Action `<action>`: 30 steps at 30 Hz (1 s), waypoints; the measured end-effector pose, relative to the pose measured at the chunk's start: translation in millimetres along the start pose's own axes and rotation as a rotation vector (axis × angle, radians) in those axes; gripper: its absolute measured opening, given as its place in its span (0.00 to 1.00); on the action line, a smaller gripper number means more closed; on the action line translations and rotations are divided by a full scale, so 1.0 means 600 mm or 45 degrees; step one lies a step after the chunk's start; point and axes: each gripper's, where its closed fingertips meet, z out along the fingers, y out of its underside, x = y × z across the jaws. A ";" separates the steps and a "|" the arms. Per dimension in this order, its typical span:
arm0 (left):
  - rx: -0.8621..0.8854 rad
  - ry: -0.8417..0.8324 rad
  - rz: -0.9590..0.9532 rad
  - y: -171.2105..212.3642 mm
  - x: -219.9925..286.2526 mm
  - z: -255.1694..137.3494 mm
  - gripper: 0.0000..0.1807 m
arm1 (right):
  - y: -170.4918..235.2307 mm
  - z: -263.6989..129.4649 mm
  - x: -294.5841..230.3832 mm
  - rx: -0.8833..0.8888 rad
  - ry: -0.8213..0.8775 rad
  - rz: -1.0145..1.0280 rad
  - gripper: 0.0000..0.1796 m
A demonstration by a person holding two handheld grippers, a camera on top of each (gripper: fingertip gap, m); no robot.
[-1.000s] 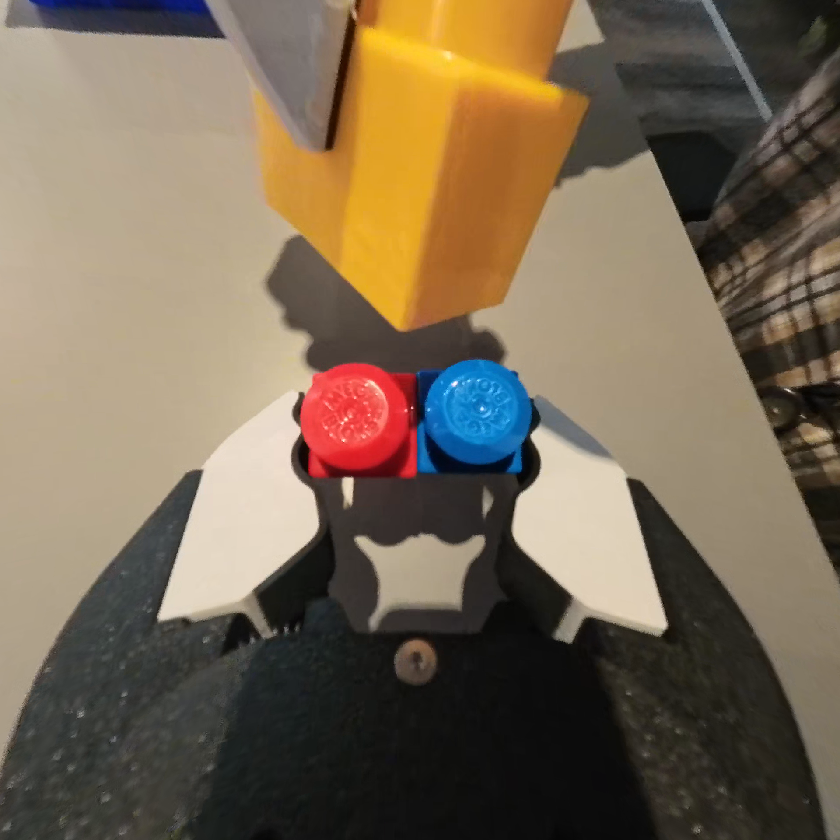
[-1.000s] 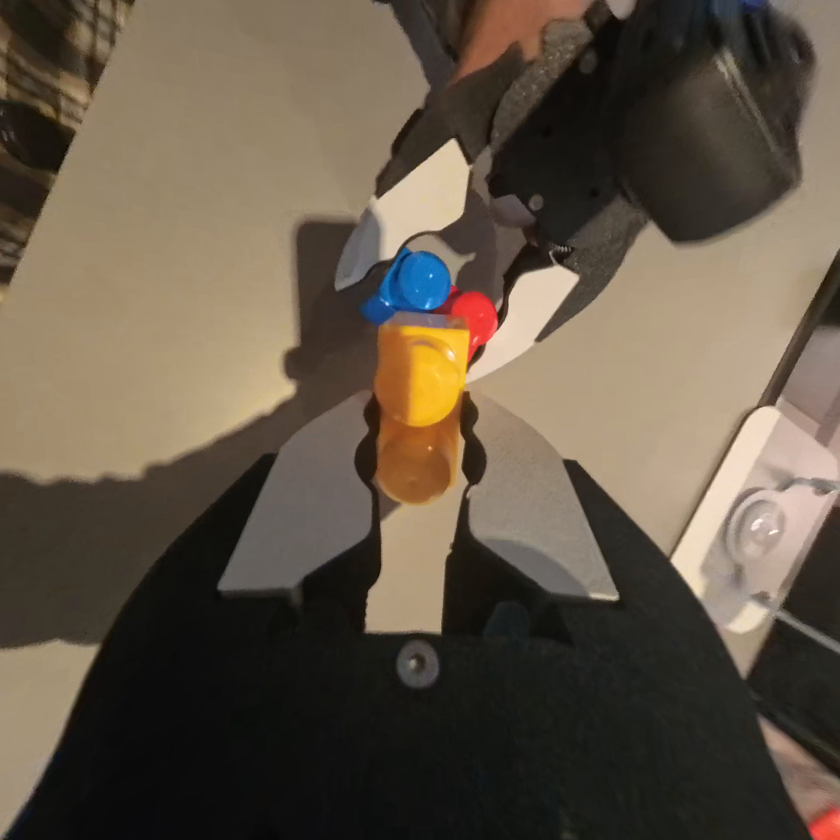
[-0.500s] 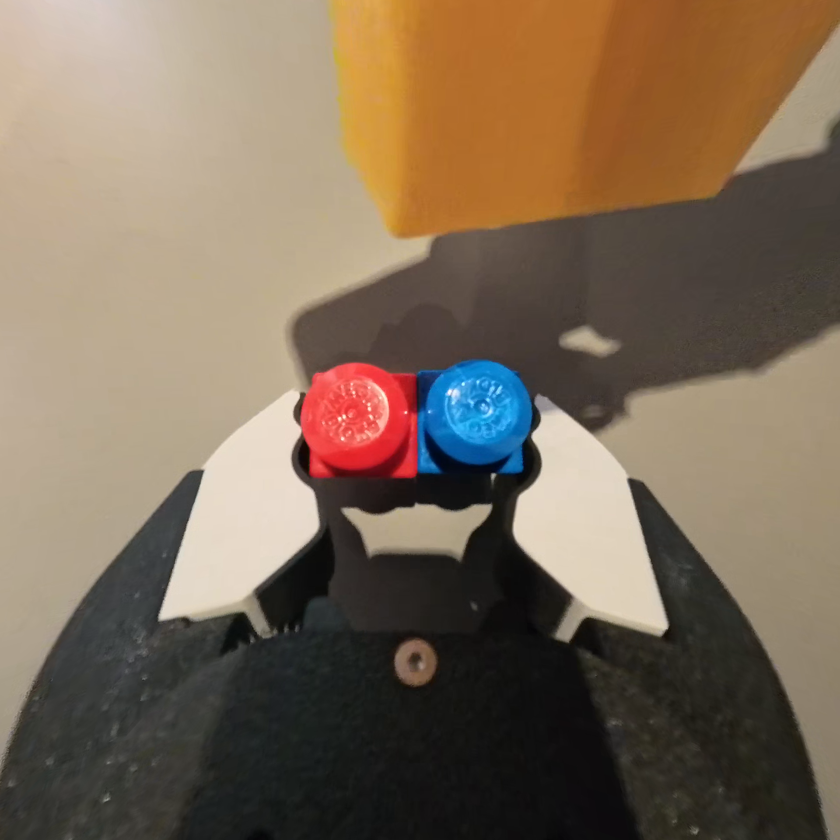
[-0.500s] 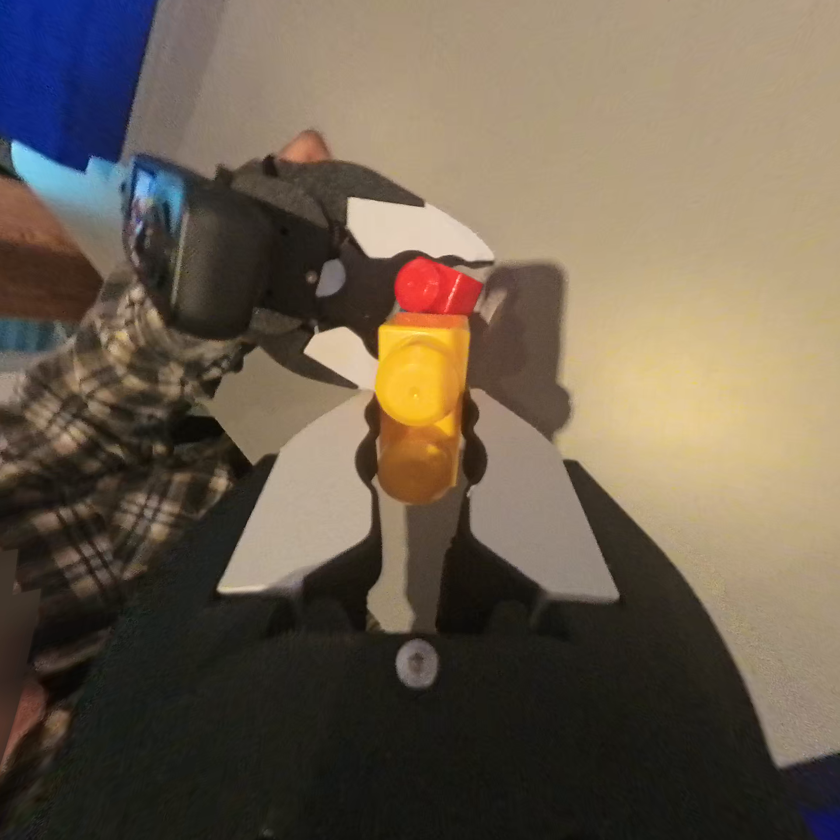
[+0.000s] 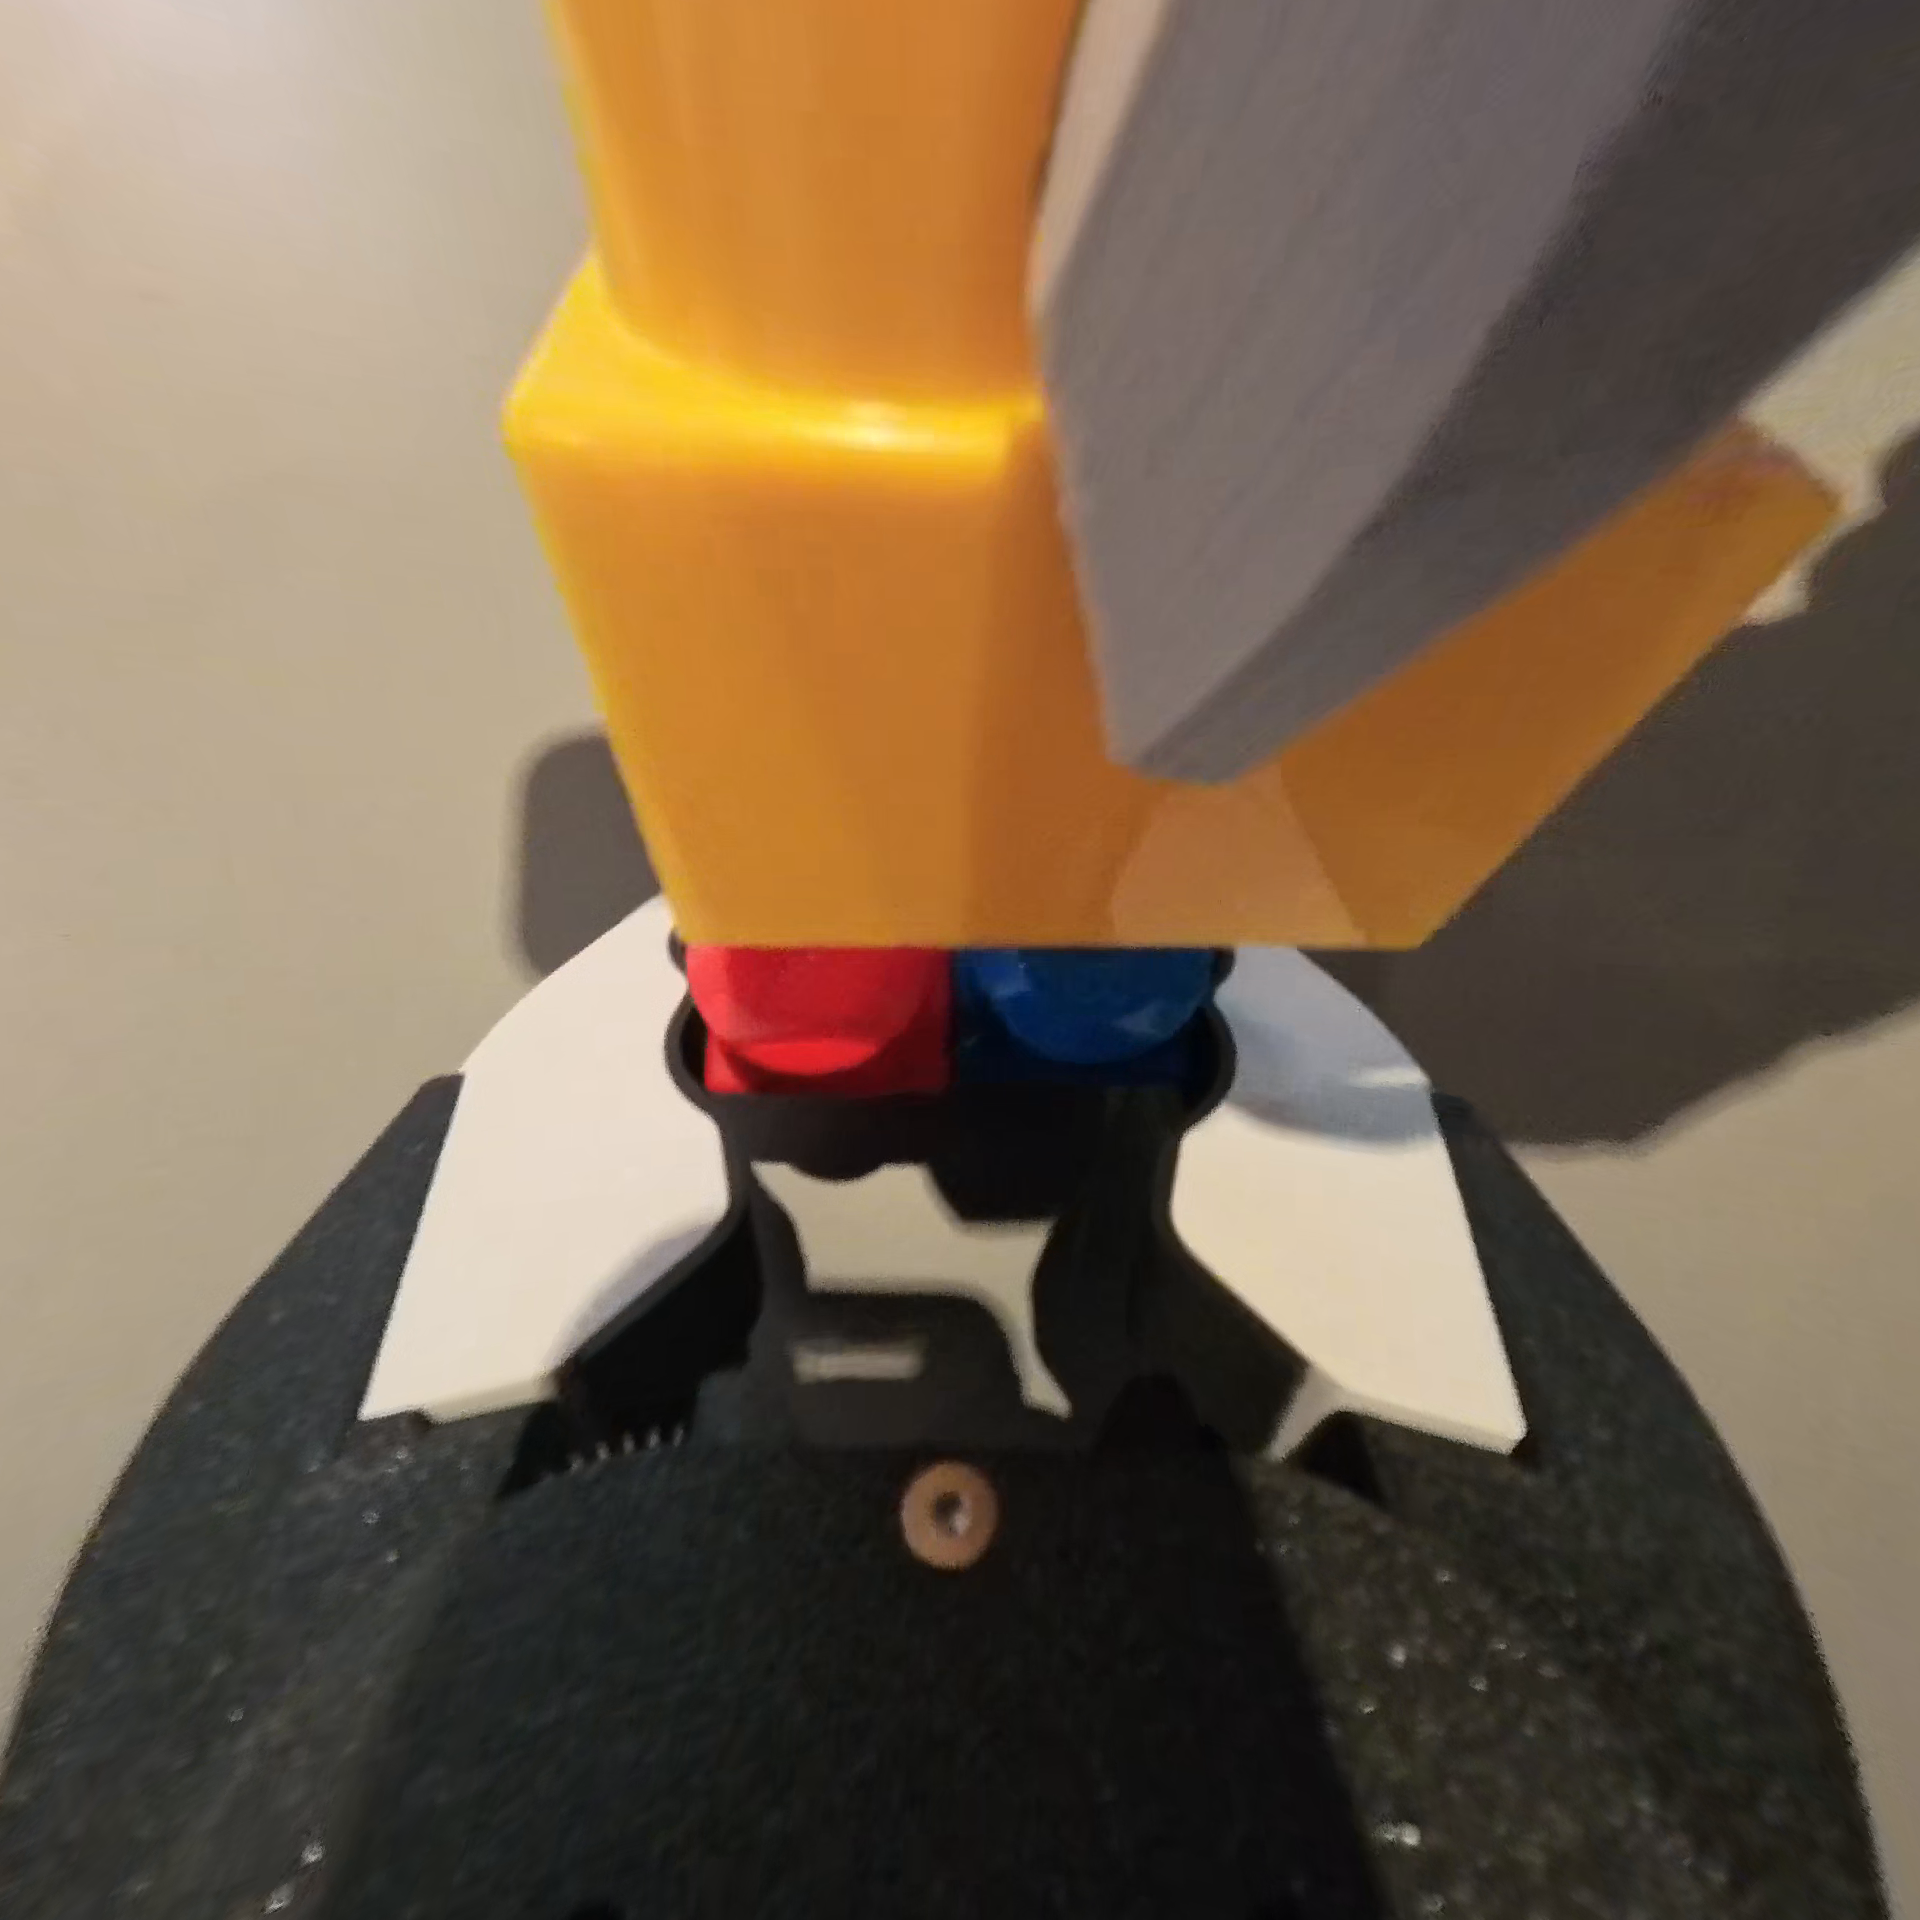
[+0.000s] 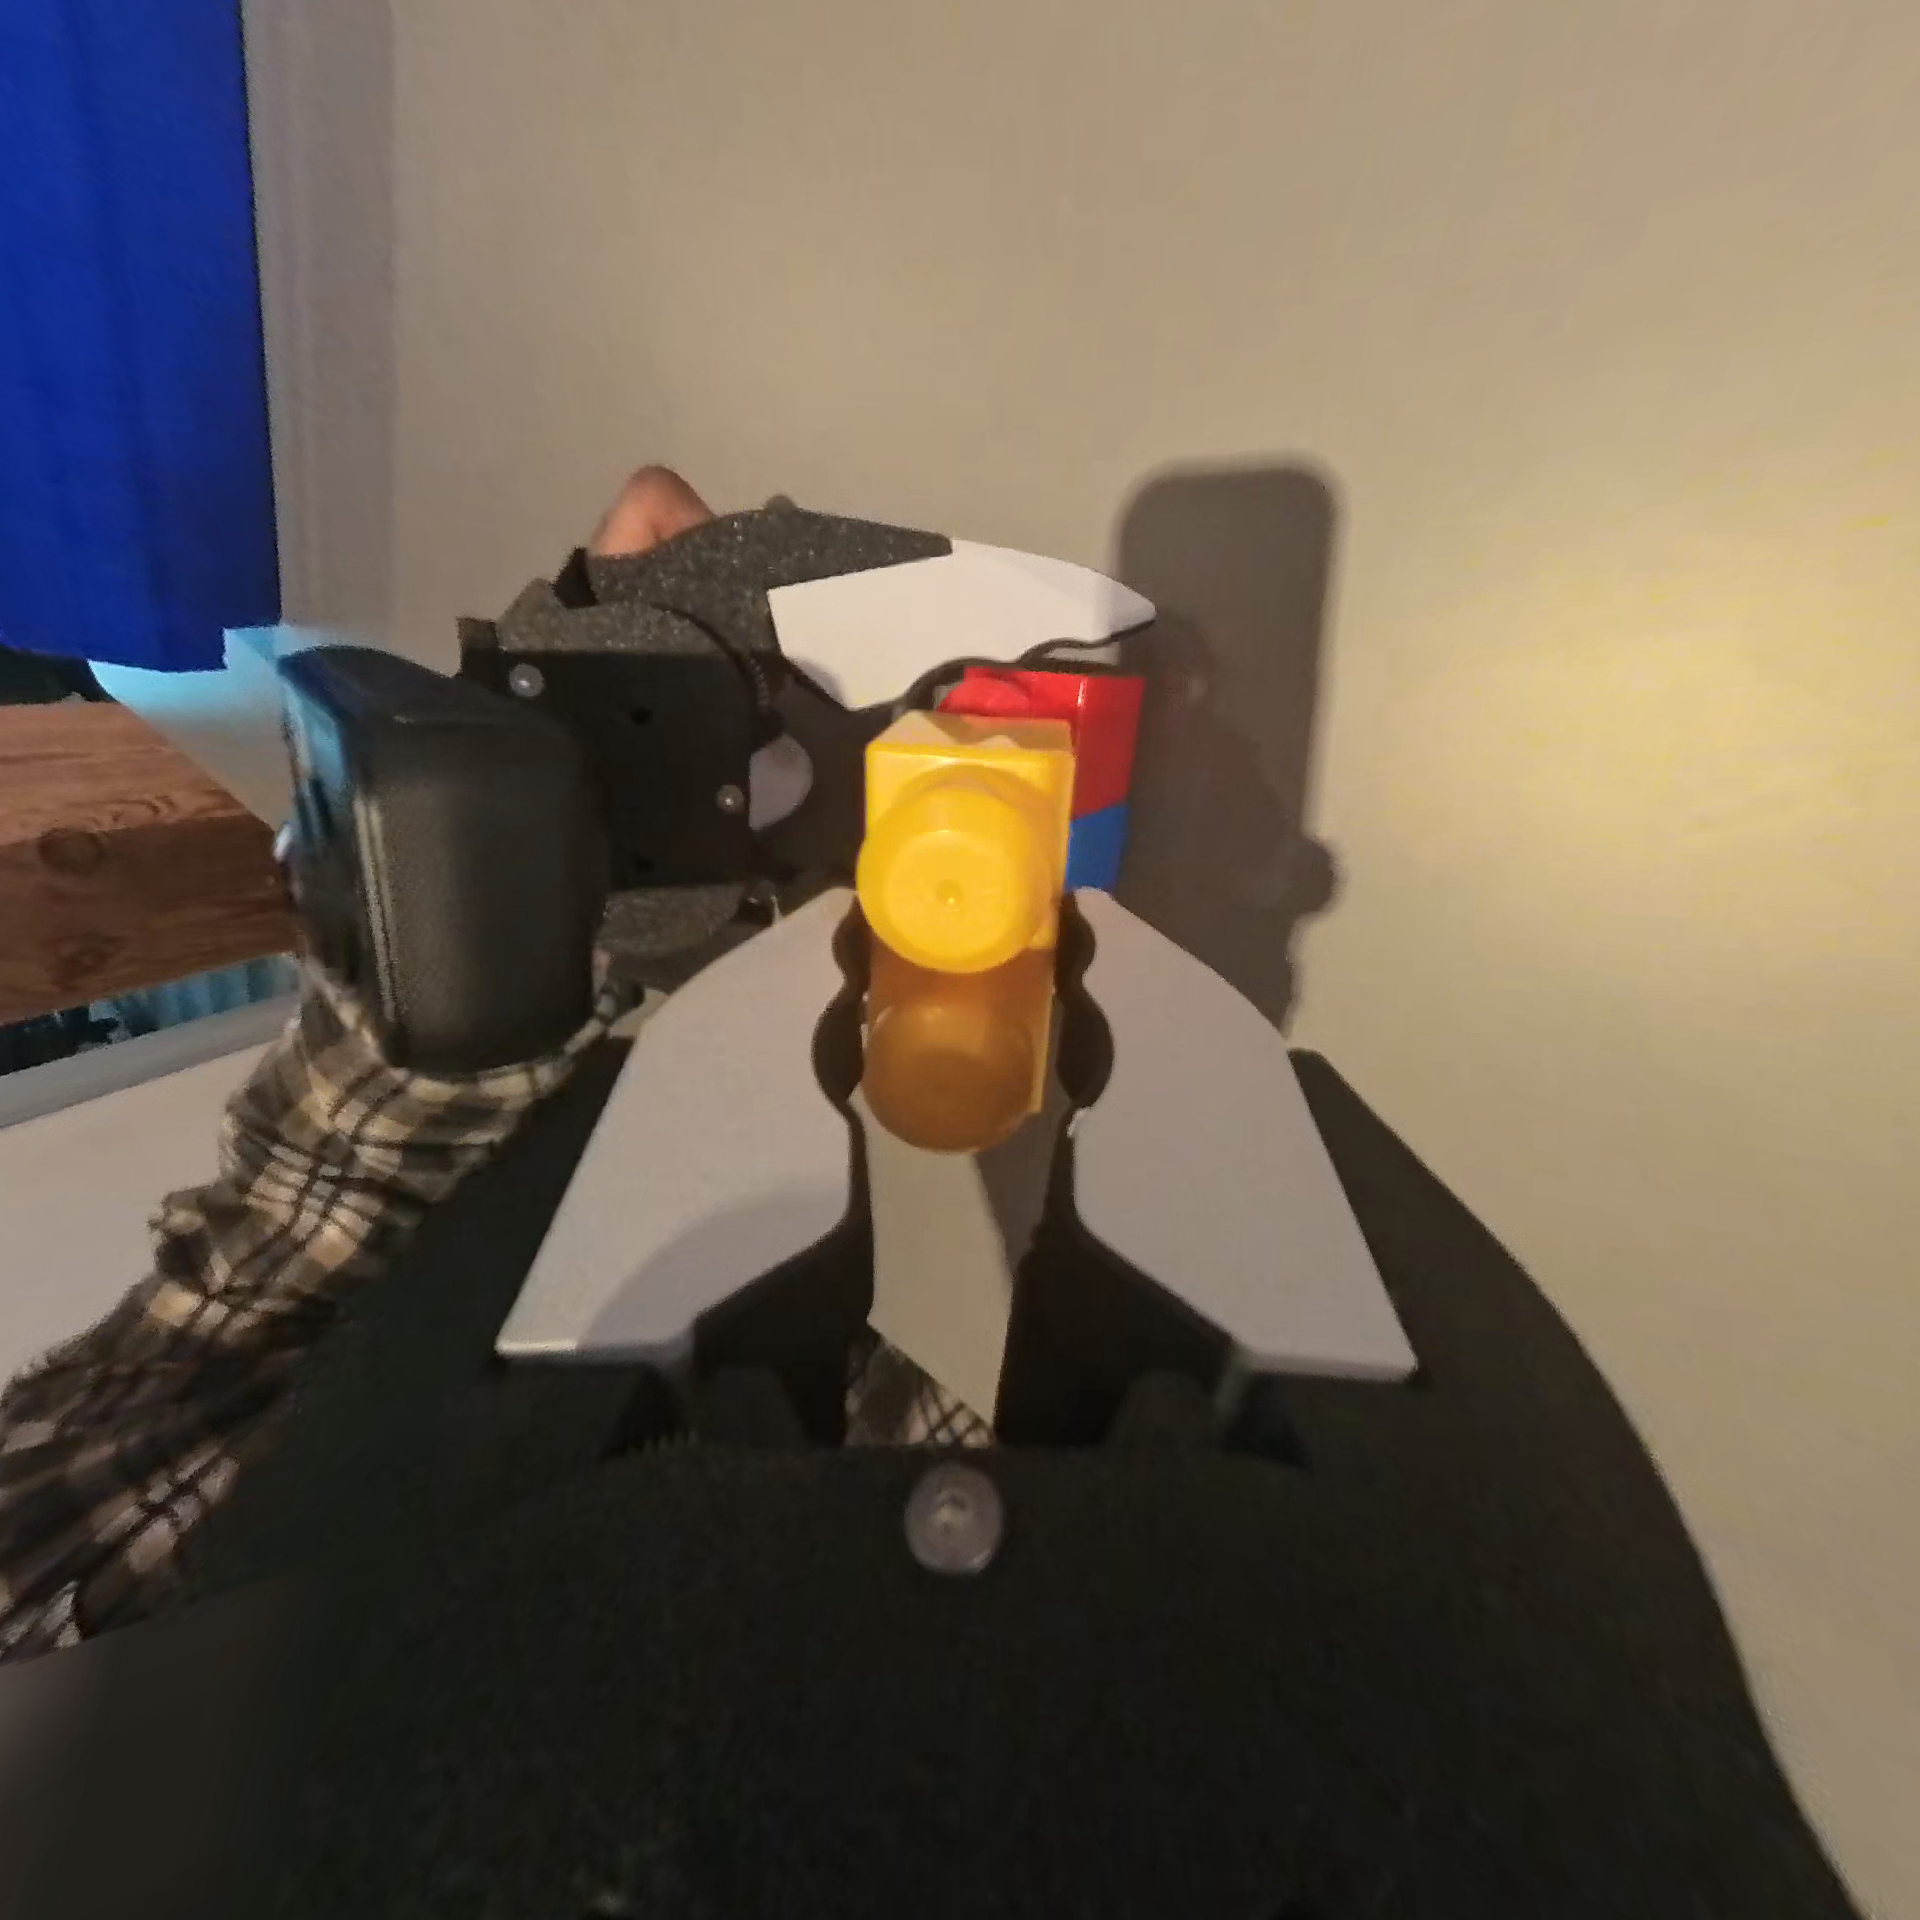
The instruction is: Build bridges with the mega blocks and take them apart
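Left wrist view: left gripper (image 5: 951, 1023), white fingers on black body, closed tight on two small plastic blocks side by side, red one-stud block (image 5: 821, 1023) on the left, blue one-stud block (image 5: 1086, 1013) on the right, both pinched from the outer sides. Yellow two-stud plastic block (image 5: 831, 644) sits right on top of their studs, underside touching or almost touching, too blurred to tell if seated. Grey finger (image 5: 1403, 364) of the other gripper overlaps the yellow block at upper right. Beige tabletop (image 5: 260, 520) behind, shadows on it.

Right wrist view: blue panel (image 6: 125, 312) far left, wooden board (image 6: 114, 852) below it, plaid sleeve (image 6: 260, 1195) running to the left gripper's black body. Right gripper (image 6: 961, 971) clamped on the yellow block's long sides, studs facing the camera. Red and blue blocks just behind it to the right, held against the yellow block's far side.
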 end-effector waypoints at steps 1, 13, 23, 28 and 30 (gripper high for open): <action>0.001 -0.001 -0.003 0.000 0.000 0.000 0.50 | -0.002 0.003 -0.001 0.010 -0.006 0.004 0.19; -0.003 -0.001 -0.004 0.002 0.000 0.004 0.50 | -0.004 0.024 0.000 0.027 0.042 -0.042 0.19; -0.014 0.011 -0.007 0.003 0.002 0.006 0.50 | -0.001 0.042 0.011 0.037 0.078 -0.061 0.19; -0.018 0.015 -0.012 0.004 0.002 0.007 0.50 | -0.003 0.045 0.011 0.047 0.066 -0.067 0.19; -0.018 0.014 -0.011 0.004 0.002 0.007 0.50 | -0.004 0.046 0.011 0.051 0.064 -0.072 0.19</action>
